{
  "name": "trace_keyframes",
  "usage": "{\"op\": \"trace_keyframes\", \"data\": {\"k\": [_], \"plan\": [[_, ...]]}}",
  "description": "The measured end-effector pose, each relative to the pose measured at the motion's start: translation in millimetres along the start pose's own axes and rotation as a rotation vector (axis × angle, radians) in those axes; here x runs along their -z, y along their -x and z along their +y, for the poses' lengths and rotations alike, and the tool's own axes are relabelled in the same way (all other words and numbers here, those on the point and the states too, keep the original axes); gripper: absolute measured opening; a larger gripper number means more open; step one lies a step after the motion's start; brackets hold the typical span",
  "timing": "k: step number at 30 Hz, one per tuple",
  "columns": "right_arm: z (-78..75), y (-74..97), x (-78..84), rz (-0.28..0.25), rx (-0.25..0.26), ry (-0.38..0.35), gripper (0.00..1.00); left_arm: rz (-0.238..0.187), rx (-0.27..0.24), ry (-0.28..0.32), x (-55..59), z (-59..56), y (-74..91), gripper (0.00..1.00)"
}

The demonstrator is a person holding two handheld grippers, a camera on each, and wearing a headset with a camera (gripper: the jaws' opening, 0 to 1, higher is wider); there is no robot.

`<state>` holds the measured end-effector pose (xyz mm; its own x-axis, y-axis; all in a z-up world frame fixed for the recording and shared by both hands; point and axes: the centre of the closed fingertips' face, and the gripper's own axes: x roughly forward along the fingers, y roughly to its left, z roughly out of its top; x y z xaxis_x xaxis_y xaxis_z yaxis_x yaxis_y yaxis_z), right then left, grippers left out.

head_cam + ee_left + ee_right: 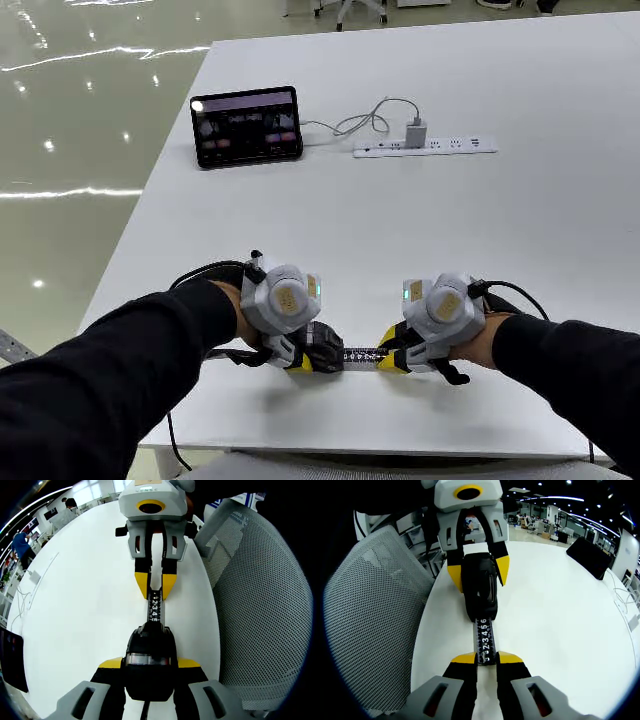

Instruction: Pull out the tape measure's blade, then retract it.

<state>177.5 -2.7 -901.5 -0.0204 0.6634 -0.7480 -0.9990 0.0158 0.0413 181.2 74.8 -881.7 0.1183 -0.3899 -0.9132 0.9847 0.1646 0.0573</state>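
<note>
While L gripper (150, 663) grips case (480, 587) — blade (483, 637) reads 3-4-5-6.

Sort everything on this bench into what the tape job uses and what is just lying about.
In use: tape measure, gripped by the left tongs; its blade, partly out, pinched by the right tongs.
Lying about: tablet, power strip, charger with its cable.

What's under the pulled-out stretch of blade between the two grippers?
Bare white table lies under the blade; nothing else shows there. The blade's tip is covered by the right gripper, shut on it; its other end runs into the case held by the left gripper.
</note>
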Motion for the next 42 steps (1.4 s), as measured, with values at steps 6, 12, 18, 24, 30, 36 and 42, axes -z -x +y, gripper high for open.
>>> {"op": "trace_keyframes", "data": {"k": [6, 12, 18, 24, 30, 36, 42], "plan": [[-0.7, 0.7, 2.0, -0.007, -0.002, -0.008, 0.09, -0.002, -0.003, 0.007, -0.2, 0.0, -0.5, 0.33], [-0.3, 2.3, 3.8, -0.009, -0.001, -0.008, 0.09, -0.002, 0.000, 0.003, -0.5, -0.4, -0.3, 0.33], [-0.6, 5.4, 6.8, -0.008, 0.003, -0.009, 0.09, -0.006, -0.005, 0.009, -0.9, -0.2, -0.3, 0.33], [-1.5, 8.9, 10.2, 0.003, 0.006, -0.002, 0.09, -0.011, -0.010, 0.015, -1.1, 0.0, -0.1, 0.33], [-3.3, 13.9, 16.2, 0.010, 0.008, 0.000, 0.09, -0.011, -0.012, 0.016, -0.9, 0.3, 0.0, 0.33], [-5.1, 23.5, 27.1, 0.018, 0.017, -0.016, 0.09, -0.015, -0.013, 0.021, -1.1, 0.2, -0.1, 0.33], [-4.6, 27.0, 31.2, 0.007, 0.025, -0.030, 0.09, -0.014, -0.013, 0.022, -1.0, 0.2, -0.1, 0.33]]}}
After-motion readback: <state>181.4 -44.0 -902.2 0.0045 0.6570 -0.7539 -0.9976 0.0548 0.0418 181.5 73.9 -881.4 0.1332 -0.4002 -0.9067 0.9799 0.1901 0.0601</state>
